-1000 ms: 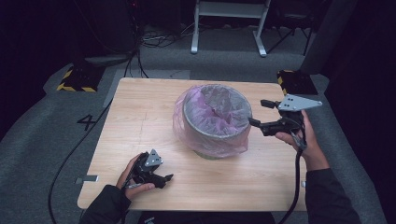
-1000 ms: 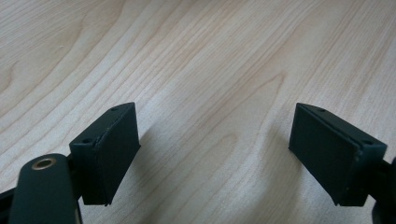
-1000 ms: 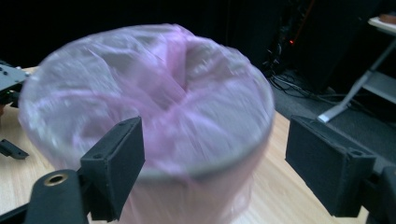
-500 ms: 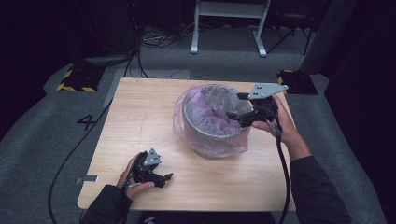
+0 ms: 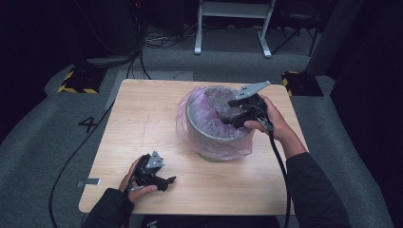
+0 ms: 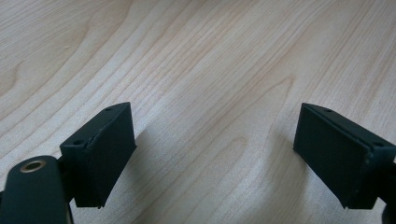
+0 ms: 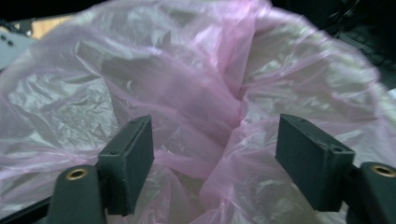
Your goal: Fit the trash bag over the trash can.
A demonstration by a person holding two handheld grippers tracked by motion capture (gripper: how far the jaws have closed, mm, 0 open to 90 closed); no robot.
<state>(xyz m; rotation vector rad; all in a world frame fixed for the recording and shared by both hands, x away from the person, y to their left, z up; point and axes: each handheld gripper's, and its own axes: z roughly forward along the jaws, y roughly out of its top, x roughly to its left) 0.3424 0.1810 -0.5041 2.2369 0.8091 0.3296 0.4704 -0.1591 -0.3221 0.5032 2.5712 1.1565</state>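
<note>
1. Near edge of the pale wooden table [image 5: 142, 118]: the left gripper [image 5: 164, 181] lies low by the front left corner, held in the person's left hand [image 5: 135, 183]. Grey three-cornered plate on top, jaws pointing right along the table.
2. Left gripper view: both black jaws stand wide apart, nothing between them, bare wood grain beneath.
3. A black cable runs from this hand off the table's front edge.
4. Mid-table, right of centre: a round grey metal bin [image 5: 209, 135] stands upright, lined with a thin, crinkled, translucent pink plastic bag [image 5: 187, 123]. The bag is folded over the rim and hangs loosely down the outer wall, bunching at the foot.
5. The right gripper [image 5: 233, 121] is over the bin's right rim, held in the right hand [image 5: 273, 121], pointing left and down into the mouth. Its cable trails back along the forearm.
6. Right gripper view: jaws apart, having just been closing a little. Folds of the pink bag [image 7: 205, 107] lie between and beyond them; a ridge of film rises in the gap. The pads are not pressing on it; I cannot tell whether they brush it.
7. Beyond the table: grey carpet, a painted numeral at left, black-and-yellow striped blocks [image 5: 76, 81] at both far corners, loose cables, and the legs of a white metal stand [image 5: 233, 23].
</note>
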